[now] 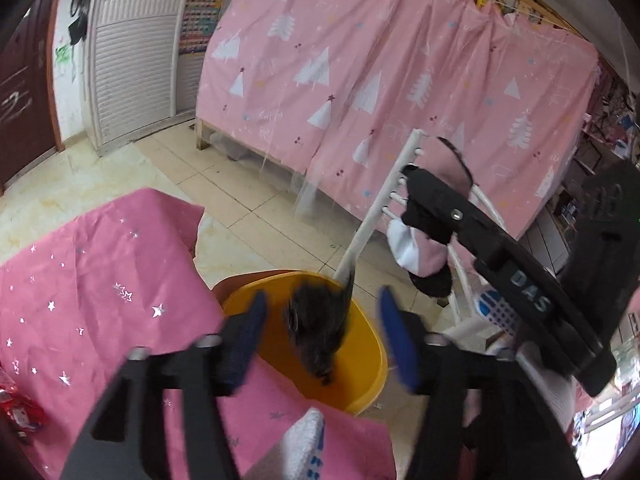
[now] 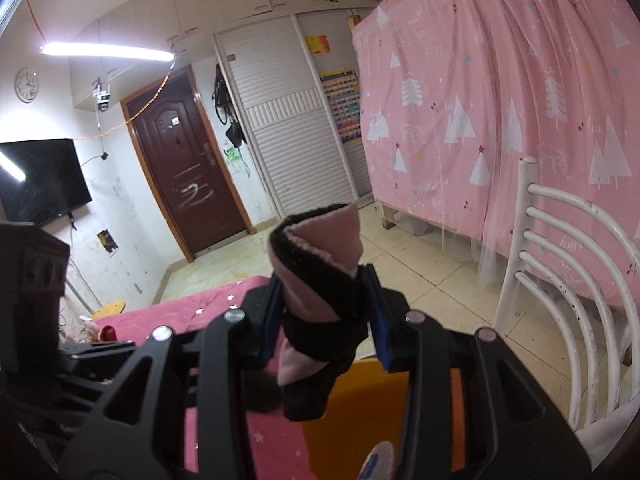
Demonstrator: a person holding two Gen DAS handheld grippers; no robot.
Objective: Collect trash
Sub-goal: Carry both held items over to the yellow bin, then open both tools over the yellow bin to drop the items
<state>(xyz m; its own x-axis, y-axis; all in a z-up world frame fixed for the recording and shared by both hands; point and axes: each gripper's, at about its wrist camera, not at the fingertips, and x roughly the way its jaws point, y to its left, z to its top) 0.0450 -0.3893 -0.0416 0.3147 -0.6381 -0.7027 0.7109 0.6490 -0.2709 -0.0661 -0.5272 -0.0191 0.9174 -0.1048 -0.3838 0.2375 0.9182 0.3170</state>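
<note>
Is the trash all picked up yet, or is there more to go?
Not yet. One dark scrap is dropping into the yellow bin below the open left gripper. The right gripper holds a pink-and-black cloth near the bin. A red wrapper remains on the pink tablecloth.

Black crumpled scrap (image 1: 316,328) in yellow bin (image 1: 372,364); pink-black cloth (image 2: 320,304) clamped upright.
</note>
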